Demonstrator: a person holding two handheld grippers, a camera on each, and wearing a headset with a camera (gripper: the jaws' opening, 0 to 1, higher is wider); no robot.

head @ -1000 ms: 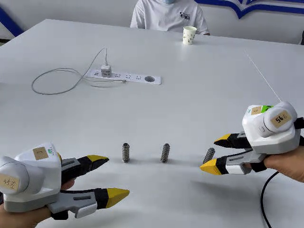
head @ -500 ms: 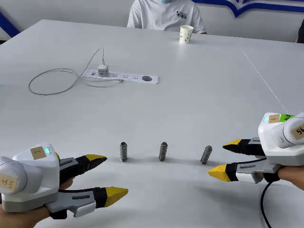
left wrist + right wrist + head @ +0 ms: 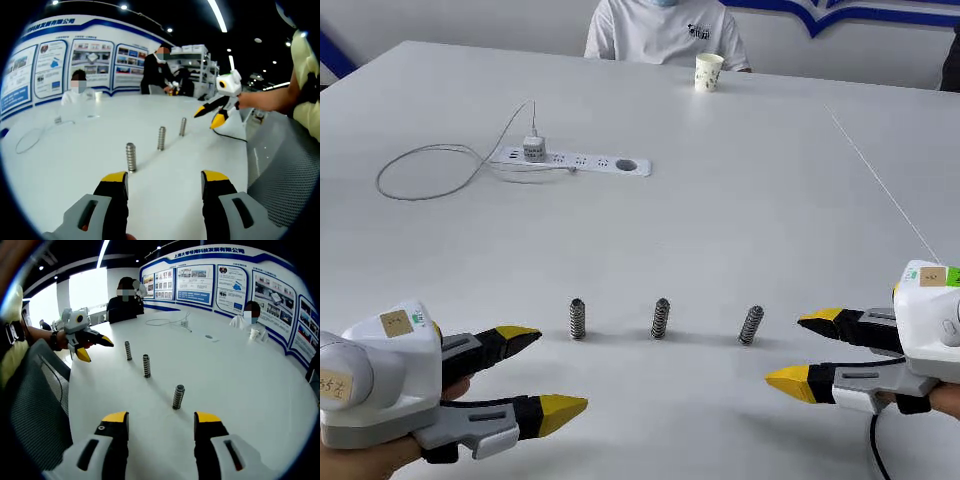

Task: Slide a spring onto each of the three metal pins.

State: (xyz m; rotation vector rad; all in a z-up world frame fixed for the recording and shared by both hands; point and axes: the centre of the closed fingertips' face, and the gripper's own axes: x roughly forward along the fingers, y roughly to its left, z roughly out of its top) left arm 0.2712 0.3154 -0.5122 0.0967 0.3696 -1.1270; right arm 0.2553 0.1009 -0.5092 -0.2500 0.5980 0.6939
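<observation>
Three springs stand upright in a row on the white table: a left spring (image 3: 577,318), a middle spring (image 3: 660,318) and a right spring (image 3: 751,324), which leans slightly. Each appears to sit over a pin that I cannot see. My left gripper (image 3: 550,370) is open and empty at the lower left, short of the left spring (image 3: 130,156). My right gripper (image 3: 814,350) is open and empty at the lower right, a little right of the right spring (image 3: 177,396). The left gripper view shows the other gripper (image 3: 212,114) beyond the row.
A white power strip (image 3: 575,160) with a plugged charger and a looping cable (image 3: 420,170) lies at the back left. A paper cup (image 3: 707,72) stands at the far edge in front of a seated person (image 3: 660,30). A black cord (image 3: 872,440) trails from my right gripper.
My right gripper has drawn back to the right and downward, away from the right spring, which now stands free. My left gripper has barely moved. The head camera shifted slightly.
</observation>
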